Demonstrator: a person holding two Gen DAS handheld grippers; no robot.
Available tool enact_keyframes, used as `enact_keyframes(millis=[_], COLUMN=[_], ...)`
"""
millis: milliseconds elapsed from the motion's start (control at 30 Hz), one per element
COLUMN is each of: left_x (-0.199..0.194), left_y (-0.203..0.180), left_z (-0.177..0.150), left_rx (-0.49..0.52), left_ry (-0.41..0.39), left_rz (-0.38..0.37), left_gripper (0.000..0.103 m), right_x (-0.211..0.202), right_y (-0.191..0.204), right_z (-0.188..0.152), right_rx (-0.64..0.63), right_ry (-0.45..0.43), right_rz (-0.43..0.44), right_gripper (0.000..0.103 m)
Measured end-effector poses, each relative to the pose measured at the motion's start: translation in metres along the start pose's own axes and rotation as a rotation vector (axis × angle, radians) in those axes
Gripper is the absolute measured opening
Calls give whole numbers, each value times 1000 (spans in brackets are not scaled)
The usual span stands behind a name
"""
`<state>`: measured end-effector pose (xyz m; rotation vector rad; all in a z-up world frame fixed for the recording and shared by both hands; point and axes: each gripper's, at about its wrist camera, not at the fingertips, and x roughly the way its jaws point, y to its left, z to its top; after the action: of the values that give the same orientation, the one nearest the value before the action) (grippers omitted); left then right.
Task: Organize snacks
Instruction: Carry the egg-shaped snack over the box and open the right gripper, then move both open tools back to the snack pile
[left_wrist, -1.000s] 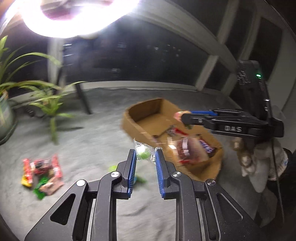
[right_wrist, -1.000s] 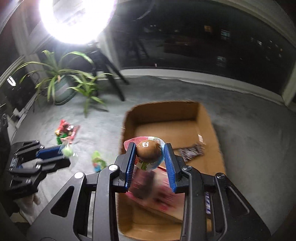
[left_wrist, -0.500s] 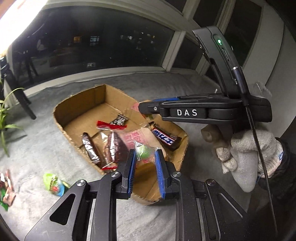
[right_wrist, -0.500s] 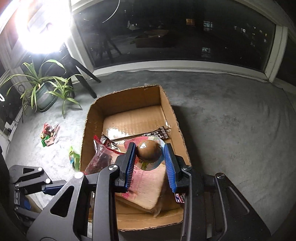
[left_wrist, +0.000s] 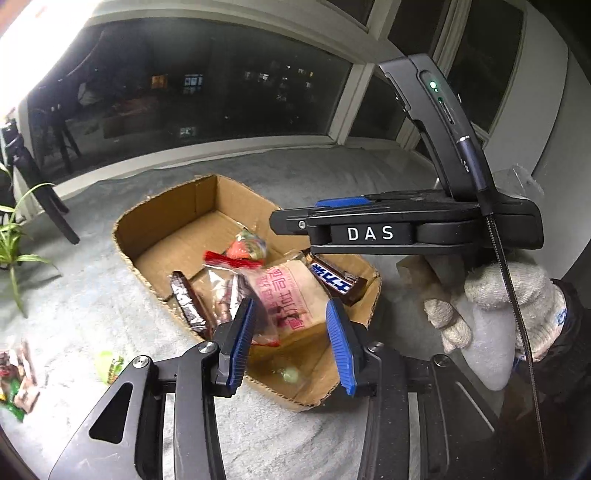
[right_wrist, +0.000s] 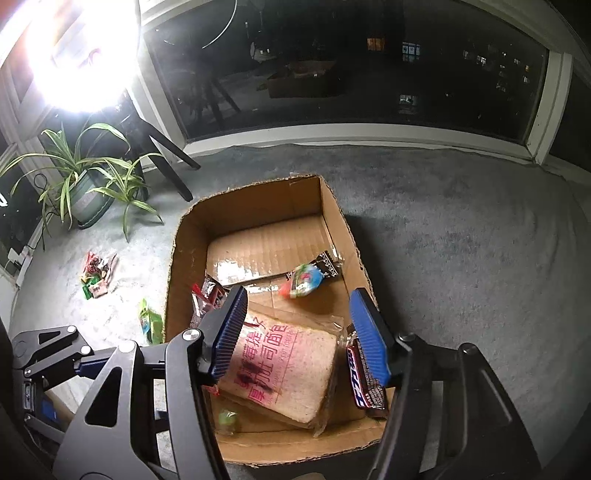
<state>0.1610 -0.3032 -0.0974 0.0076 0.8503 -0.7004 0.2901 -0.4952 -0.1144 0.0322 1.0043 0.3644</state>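
A cardboard box (left_wrist: 166, 206) (right_wrist: 258, 206) sits on the grey carpet with several snacks in it. My left gripper (left_wrist: 291, 336) hovers over the box's near corner, jaws opening, nothing between the pads. A small green candy (left_wrist: 290, 374) (right_wrist: 227, 419) lies on the box floor below it. My right gripper (right_wrist: 299, 326) (left_wrist: 299, 218) is over the box too, jaws opening and empty. A colourful egg-shaped snack (right_wrist: 304, 280) (left_wrist: 245, 247) lies further back in the box. A wrapped bread slice (right_wrist: 284, 365) (left_wrist: 291, 291) and a Snickers bar (right_wrist: 364, 380) (left_wrist: 332, 278) lie beneath.
On the carpet left of the box lie a green packet (right_wrist: 149, 323) (left_wrist: 109, 365) and a small pile of snacks (right_wrist: 96, 275) (left_wrist: 16, 384). A potted plant (right_wrist: 81, 184) and a lamp stand's legs (right_wrist: 166, 155) are at the back left. A gloved hand (left_wrist: 509, 317) holds the right gripper.
Both grippers came over the box and opened. The green candy left the left gripper and lies in the box; the egg-shaped snack left the right gripper and lies further back.
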Motion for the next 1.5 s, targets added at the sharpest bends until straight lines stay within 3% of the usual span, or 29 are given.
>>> enact_keyframes(millis=[267,533,900,1200,1500], left_x=[-30,-73,-135,-138,-114], left_y=[27,90,170,198,221], left_z=[-10,-27,-78,-108,-110], left_rx=[-22,-120,-268,-300,-329], left_ry=[-33,-63,-85,-46,-15], left_rz=[52,175,331,366,323], left_gripper=[38,38,38,38,38], right_x=[-12,-18,3,53,83], right_y=[26,72,148,186,195], right_z=[6,11,-8,-24,-23], right_rx=[-27,-83,-172,-230,-257], right_ry=[-25,-36,56,188,234], right_rz=[42,130,270,244,188], right_gripper=[61,61,61,61,61])
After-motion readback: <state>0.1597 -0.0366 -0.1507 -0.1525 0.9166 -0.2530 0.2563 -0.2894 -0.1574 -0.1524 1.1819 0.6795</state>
